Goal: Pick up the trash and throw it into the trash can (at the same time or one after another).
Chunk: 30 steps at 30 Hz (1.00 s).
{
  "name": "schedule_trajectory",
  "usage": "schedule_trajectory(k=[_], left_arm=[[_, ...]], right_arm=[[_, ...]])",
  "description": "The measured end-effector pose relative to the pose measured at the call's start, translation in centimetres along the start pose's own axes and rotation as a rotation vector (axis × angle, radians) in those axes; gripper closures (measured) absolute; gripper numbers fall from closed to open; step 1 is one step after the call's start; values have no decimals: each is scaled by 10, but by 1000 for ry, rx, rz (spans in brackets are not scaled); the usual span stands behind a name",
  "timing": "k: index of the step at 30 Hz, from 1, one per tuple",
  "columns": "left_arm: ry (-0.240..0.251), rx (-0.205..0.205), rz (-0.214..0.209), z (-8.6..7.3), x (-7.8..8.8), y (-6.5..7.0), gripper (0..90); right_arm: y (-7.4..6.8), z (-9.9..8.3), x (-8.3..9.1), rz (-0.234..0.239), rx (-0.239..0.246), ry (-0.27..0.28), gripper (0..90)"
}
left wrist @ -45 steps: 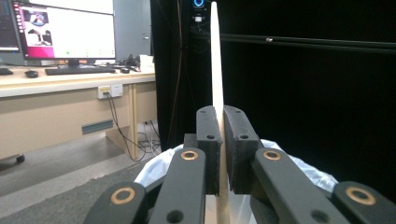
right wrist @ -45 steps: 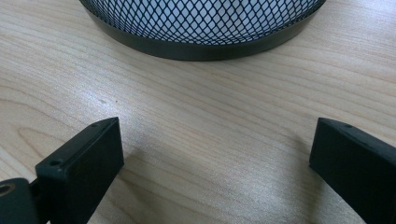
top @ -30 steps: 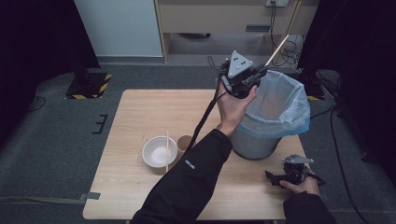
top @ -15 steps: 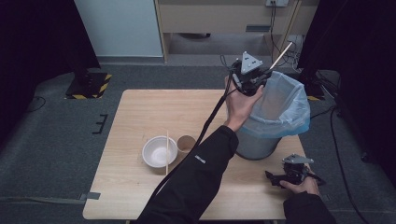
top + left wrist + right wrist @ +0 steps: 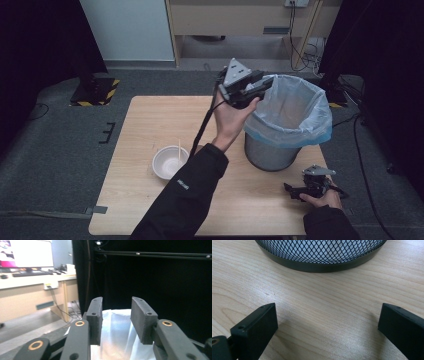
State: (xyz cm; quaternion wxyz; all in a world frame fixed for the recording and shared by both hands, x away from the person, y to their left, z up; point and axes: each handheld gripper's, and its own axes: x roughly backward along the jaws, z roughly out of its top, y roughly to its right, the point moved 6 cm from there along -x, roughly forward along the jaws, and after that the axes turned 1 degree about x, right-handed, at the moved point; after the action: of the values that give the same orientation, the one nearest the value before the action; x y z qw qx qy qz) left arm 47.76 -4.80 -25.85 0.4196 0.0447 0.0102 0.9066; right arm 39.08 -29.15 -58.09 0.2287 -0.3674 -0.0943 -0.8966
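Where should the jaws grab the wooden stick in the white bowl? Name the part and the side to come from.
Probably the far end of the stick. It seems to lean on the far rim of the bowl and stick out past it, so that end has free space around it. Come down from above with the jaws on either side of the thin shaft, clear of the rim.

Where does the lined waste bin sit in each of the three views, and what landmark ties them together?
High view: the waste bin stands right of centre on the table, its pale blue liner folded over the rim.
Left gripper view: its white liner interior shows bottom centre, between and beyond the open left gripper.
Right gripper view: its black mesh base runs along the top edge.
Shared landmark: the bin's liner and mesh wall.
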Motion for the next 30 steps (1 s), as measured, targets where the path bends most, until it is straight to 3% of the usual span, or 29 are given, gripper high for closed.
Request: schedule_trajectory(k=[1,2,7,10,11,13,16,17,18,20,25,30], left_arm=[[-3,-4,18,-3,19,-6,589],[-3,-4,18,-3,19,-6,575],[-6,0,76,-16,66,-25,521],[-25,5,113,-29,94,-39,504],[-40,8,139,-40,112,-48,485],[-47,10,153,-47,120,-53,474],[-85,35,203,-75,146,-69,449],[-114,56,241,-97,162,-80,436],[-114,56,241,-97,162,-80,432],[-158,82,283,-125,177,-93,427],[-244,148,350,-181,199,-113,410],[-332,176,369,-225,207,-120,390]], right_arm=[[0,0,0,0,0,0,26],[0,0,0,0,0,0,26],[0,0,0,0,1,0,26],[0,0,0,0,-2,-3,26],[0,0,0,1,0,-4,26],[0,0,0,1,0,-4,26],[0,0,0,1,1,-4,26],[0,0,0,1,1,-4,26],[0,0,0,1,1,-4,26],[0,0,0,0,1,-4,26],[0,0,0,0,0,-4,26],[0,0,0,0,1,-4,26]])
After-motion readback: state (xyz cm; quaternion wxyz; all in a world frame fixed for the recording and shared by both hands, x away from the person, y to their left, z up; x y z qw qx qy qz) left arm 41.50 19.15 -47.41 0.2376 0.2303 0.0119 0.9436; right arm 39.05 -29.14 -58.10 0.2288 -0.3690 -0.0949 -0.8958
